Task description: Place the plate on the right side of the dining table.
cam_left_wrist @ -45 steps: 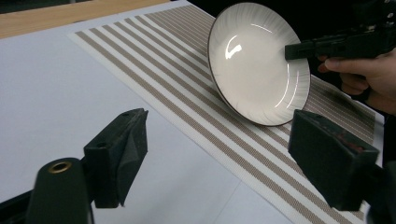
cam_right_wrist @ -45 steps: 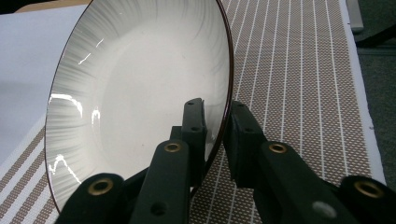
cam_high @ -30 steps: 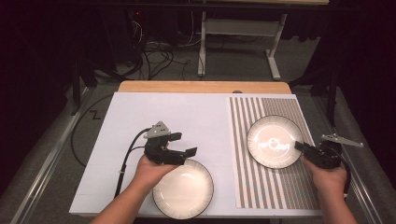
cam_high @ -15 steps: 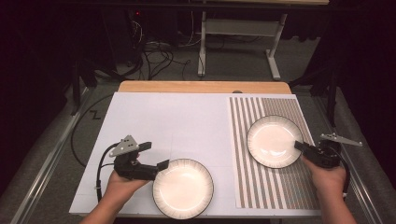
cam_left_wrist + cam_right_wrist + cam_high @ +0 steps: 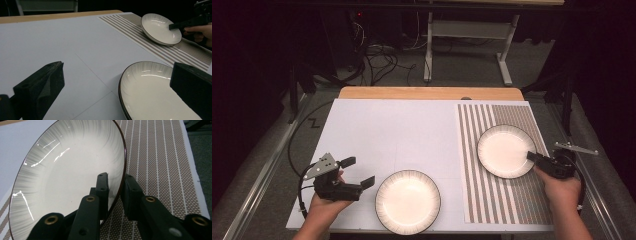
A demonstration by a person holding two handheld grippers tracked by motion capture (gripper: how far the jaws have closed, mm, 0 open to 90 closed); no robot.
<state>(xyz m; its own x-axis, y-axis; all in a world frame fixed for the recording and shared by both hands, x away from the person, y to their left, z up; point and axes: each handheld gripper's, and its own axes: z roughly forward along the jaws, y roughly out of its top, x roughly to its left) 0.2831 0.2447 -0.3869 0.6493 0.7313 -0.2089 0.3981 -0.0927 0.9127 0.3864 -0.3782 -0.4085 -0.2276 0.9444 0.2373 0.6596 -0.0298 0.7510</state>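
Here the right tool [image 5: 115, 192] clamps the apparently tilted plate's [image 5: 67, 177] rim.

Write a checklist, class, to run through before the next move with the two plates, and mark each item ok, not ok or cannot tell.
1. Right gripper clamped on the rim of the far plate: ok.
2. Far plate resting on the striped mat: ok, though whether its gripped edge is lifted, cannot tell.
3. Left gripper open, jaws just spread, nothing between them: ok.
4. Left gripper gripping the near plate: not ok, it sits just beside the rim.
5. Near plate flat on the white board: ok.
6. Board between the plates free: ok.
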